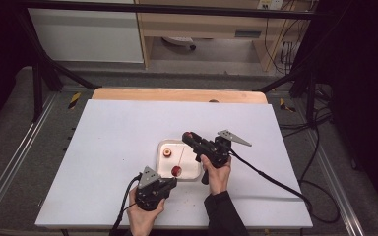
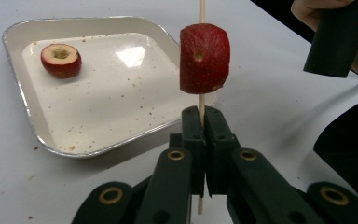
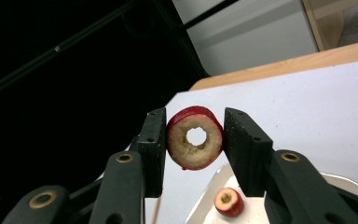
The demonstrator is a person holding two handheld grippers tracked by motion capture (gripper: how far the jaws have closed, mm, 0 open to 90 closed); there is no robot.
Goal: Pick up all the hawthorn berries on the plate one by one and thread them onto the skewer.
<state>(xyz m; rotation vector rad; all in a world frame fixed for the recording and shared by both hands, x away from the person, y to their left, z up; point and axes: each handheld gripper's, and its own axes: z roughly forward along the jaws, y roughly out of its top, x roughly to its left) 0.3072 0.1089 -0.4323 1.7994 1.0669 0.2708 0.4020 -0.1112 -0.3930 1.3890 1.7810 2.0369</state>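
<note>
Three red fruit pieces are counted, each cored through the middle: one threaded on a thin wooden skewer (image 2: 202, 14), one ring-shaped slice (image 3: 195, 137) and one loose piece (image 2: 61, 60) left in the white tray (image 2: 121, 140) on the table (image 1: 113, 132). The skewer is clamped upright between the fully closed jaws of the left gripper (image 2: 205, 135), the skewered piece (image 2: 204, 58) (dark red, cut flat) sitting just above them. The slice is pinched by the right gripper (image 3: 195, 149), raised above the tray.

The skewer (image 2: 202, 11) runs off the top edge, its lower end hidden behind the claw (image 2: 204, 140).
</note>
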